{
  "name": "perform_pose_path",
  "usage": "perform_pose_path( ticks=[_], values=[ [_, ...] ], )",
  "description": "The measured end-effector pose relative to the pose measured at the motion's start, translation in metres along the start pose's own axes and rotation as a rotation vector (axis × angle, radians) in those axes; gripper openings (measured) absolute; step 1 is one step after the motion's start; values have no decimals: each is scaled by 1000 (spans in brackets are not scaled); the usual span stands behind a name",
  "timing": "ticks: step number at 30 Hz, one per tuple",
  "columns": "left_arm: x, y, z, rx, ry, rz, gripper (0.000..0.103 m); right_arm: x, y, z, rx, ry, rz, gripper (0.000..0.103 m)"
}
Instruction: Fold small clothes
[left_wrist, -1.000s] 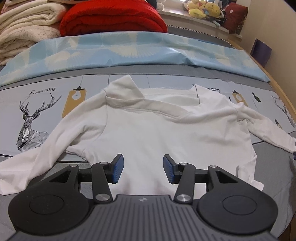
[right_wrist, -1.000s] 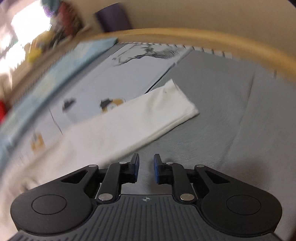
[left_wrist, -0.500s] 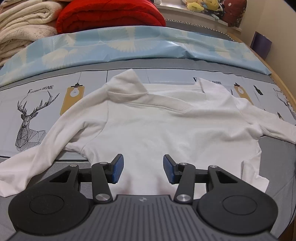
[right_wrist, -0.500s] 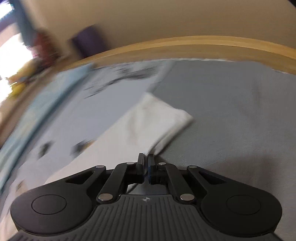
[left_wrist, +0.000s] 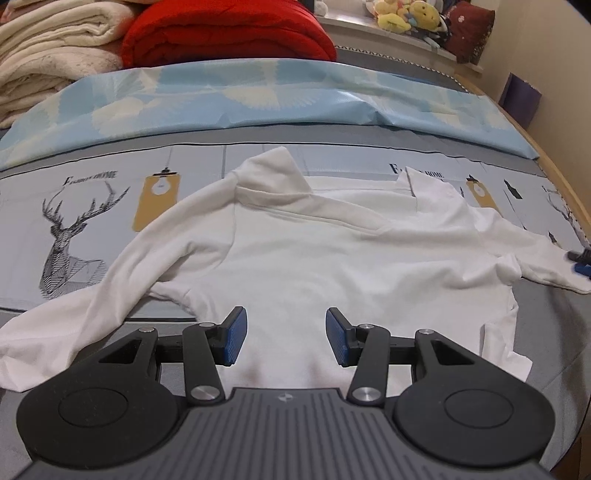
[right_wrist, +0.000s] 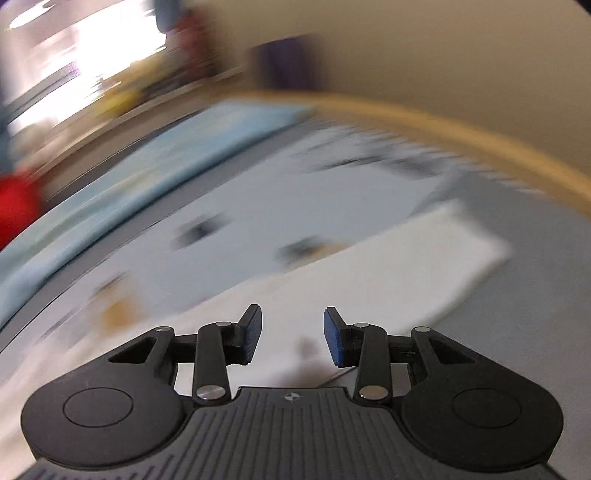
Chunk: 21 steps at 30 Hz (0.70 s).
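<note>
White shirt (left_wrist: 317, 266) lies spread mid-frame on the bed (left_wrist: 546, 373). Left gripper (left_wrist: 282, 341) hovers half open, empty, above its hem. Right gripper (right_wrist: 291, 338), empty, jaws opening over the sleeve (right_wrist: 388, 280); pinch the cuff squarely, then fold inward.

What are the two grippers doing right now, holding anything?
Left gripper: open, holding nothing, poised over the white shirt.
Right gripper: jaws opening, nothing between them, above the shirt's sleeve.
</note>
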<state>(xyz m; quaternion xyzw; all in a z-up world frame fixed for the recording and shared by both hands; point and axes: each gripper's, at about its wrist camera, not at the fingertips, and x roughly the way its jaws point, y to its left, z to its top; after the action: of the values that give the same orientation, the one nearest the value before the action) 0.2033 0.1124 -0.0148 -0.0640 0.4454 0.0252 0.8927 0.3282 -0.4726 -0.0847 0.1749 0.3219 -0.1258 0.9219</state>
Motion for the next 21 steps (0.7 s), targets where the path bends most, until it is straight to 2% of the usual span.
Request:
perform_pose_path(
  ticks=[4, 6, 9, 10, 11, 16, 21],
  values=[
    [-11, 19, -5, -42, -4, 7, 52, -12, 68, -46, -137, 323, 357, 45],
    [-17, 29, -10, -62, -6, 7, 52, -22, 90, -77, -182, 440, 426, 46],
    [-24, 41, -19, -83, -1, 8, 52, -31, 110, -120, -281, 538, 390, 43],
    [-26, 44, -22, -90, 3, 10, 52, -36, 111, -131, -293, 555, 376, 18],
    [-28, 48, -26, -97, 8, 12, 52, -45, 110, -137, -294, 549, 367, 6],
    [-40, 57, -47, -123, 36, -23, 52, -108, 78, -120, -183, 449, 316, 6],
    [-73, 71, -68, -184, 73, -69, 52, -177, 30, -111, -176, 407, 109, 6]
  ],
)
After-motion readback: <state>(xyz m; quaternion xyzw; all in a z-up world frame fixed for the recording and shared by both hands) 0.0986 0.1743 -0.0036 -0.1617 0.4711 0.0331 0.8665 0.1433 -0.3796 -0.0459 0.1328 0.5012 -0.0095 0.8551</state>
